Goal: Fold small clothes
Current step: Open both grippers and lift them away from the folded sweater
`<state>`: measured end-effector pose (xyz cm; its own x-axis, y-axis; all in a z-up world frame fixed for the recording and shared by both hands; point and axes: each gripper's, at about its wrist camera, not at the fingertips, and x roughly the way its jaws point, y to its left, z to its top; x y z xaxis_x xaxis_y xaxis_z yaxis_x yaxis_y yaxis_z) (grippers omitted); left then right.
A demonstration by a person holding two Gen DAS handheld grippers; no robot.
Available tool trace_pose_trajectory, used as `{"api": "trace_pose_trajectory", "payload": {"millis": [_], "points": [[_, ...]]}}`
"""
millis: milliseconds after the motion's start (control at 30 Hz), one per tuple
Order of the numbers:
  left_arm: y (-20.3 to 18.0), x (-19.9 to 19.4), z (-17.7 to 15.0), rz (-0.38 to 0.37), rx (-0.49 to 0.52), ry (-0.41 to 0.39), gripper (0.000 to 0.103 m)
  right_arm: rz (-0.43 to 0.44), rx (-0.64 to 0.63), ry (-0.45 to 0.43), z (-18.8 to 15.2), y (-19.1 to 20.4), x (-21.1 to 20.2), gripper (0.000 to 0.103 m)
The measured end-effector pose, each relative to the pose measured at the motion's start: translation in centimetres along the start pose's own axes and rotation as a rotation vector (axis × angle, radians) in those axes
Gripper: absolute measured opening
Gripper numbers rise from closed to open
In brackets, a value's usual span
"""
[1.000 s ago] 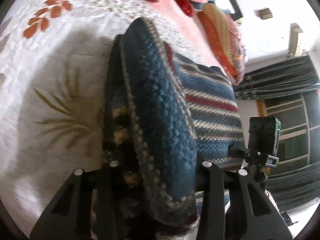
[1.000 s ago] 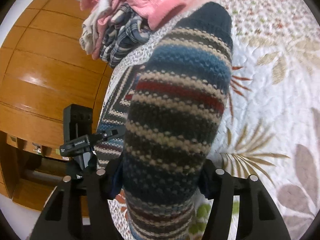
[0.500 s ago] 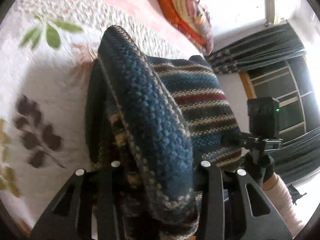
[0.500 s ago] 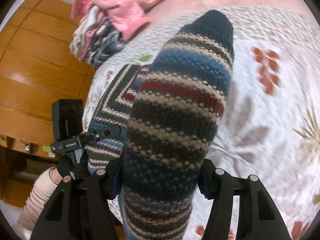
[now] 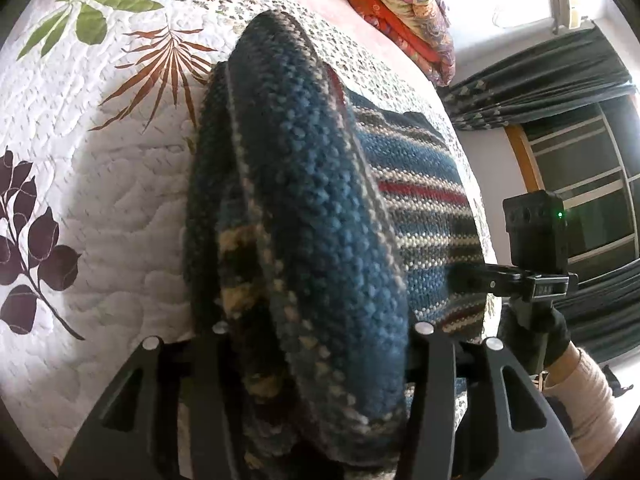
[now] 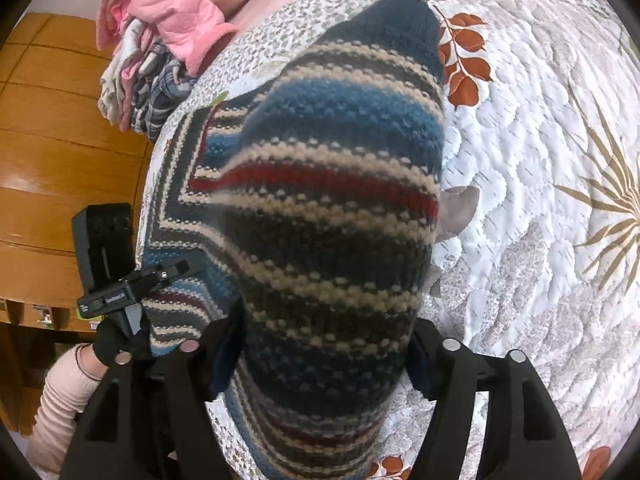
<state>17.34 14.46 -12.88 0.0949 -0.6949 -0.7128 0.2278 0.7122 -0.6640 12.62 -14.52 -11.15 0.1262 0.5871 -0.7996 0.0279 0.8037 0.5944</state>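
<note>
Striped knit sweater, blue, red and cream, hangs bunched, clamped in both hand-held grippers.

Dark curtains, wooden wardrobe, quilted bed

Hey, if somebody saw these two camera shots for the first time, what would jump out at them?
The striped knit sweater fills the middle of both views, bunched between the fingers of the left gripper and the right gripper. Under it lies a white quilted bedspread printed with leaves. A heap of pink and checked clothes sits at the upper left of the right wrist view.
</note>
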Motion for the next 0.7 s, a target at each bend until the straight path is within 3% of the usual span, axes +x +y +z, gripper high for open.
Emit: {"api": "trace_pose_trajectory", "payload": {"millis": [67, 233, 300, 433, 700], "points": [[0.0, -0.9, -0.3, 0.014, -0.008, 0.002, 0.053, -0.037, -0.004, -0.004, 0.4, 1.2, 0.3, 0.080], [-1.3, -3.1, -0.9, 0.108, -0.022, -0.014, 0.062, -0.136, -0.040, -0.032, -0.4, 3.3, -1.9, 0.082], [-1.8, -4.5, -1.3, 0.175, -0.015, -0.029, 0.067, -0.198, -0.097, -0.058, -1.1, 5.0, -3.2, 0.084], [-3.0, -7.0, -2.0, 0.274, 0.019, -0.035, 0.068, -0.268, -0.149, -0.124, -2.8, 7.6, -5.4, 0.091], [-7.0, -10.8, -5.6, 0.457, 0.071, -0.088, 0.077, -0.353, -0.088, -0.170, -6.1, 9.9, -7.0, 0.094]]}}
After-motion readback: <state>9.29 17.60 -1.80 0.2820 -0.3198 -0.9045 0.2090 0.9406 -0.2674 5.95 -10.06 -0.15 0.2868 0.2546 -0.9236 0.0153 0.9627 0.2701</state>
